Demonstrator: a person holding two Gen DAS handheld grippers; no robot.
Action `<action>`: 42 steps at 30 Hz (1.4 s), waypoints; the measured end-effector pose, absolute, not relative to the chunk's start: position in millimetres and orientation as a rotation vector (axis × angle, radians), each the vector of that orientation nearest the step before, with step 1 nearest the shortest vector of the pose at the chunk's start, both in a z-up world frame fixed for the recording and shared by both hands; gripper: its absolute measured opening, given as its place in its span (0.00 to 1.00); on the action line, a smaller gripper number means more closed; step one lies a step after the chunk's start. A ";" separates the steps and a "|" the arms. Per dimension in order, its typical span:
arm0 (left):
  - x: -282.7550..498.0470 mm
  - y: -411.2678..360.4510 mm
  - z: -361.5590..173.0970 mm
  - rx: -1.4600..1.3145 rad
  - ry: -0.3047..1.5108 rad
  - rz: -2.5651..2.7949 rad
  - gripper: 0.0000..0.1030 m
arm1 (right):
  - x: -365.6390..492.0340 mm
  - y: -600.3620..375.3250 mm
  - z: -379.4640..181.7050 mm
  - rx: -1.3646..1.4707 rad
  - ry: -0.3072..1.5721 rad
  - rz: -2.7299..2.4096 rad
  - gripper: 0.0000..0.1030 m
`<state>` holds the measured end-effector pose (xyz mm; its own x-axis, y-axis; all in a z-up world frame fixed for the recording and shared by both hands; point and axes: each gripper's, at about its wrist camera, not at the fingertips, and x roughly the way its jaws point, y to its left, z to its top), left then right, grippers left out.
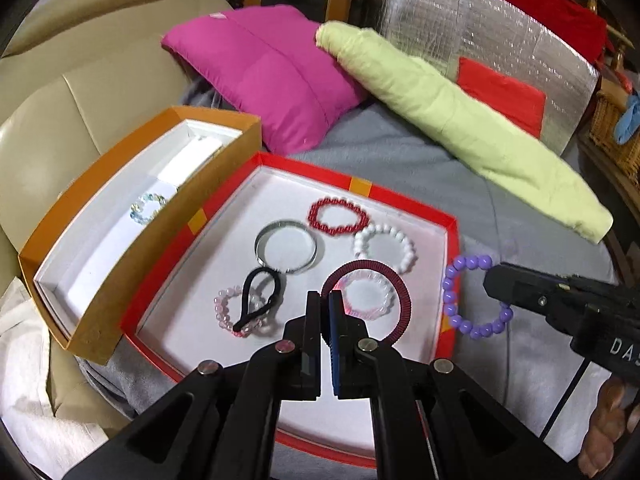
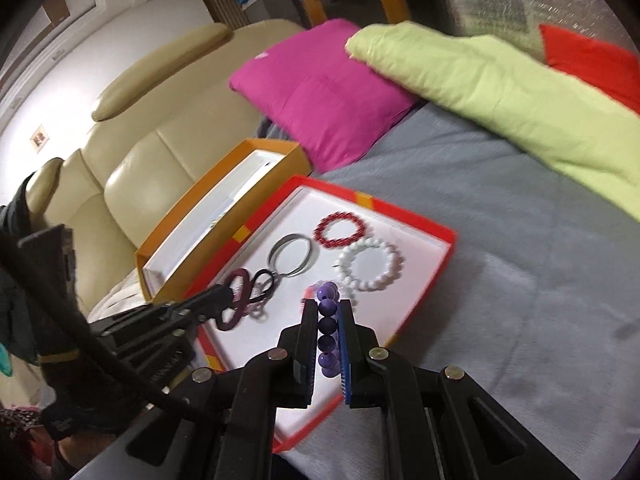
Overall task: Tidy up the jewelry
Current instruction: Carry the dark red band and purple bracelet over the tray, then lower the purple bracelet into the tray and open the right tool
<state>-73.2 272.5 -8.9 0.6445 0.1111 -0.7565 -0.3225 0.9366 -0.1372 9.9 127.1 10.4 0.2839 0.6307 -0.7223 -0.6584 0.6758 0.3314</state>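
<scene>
One tool (image 1: 490, 282), lettering "DA"

Boxes: two — orange box (image 1: 132, 216), red box (image 1: 448, 264)
Bead bracelets: six
Coil bands: one
Cushions: two

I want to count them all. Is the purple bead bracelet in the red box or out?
Out. The purple bead bracelet hangs from the right gripper, shut on it, beyond the red box's rim, over the grey blanket.
</scene>
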 end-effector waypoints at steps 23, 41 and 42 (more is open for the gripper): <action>-60.1 284.2 -65.0 -0.279 0.983 0.324 0.04 | 50.0 176.9 -50.8 -0.118 1.105 0.873 0.10; -57.1 286.1 -59.5 -0.293 0.971 0.375 0.04 | 56.0 185.9 -47.9 -0.210 1.102 0.788 0.13; -57.4 286.8 -58.6 -0.298 0.970 0.376 0.04 | 55.8 185.0 -46.6 -0.211 1.098 0.783 0.13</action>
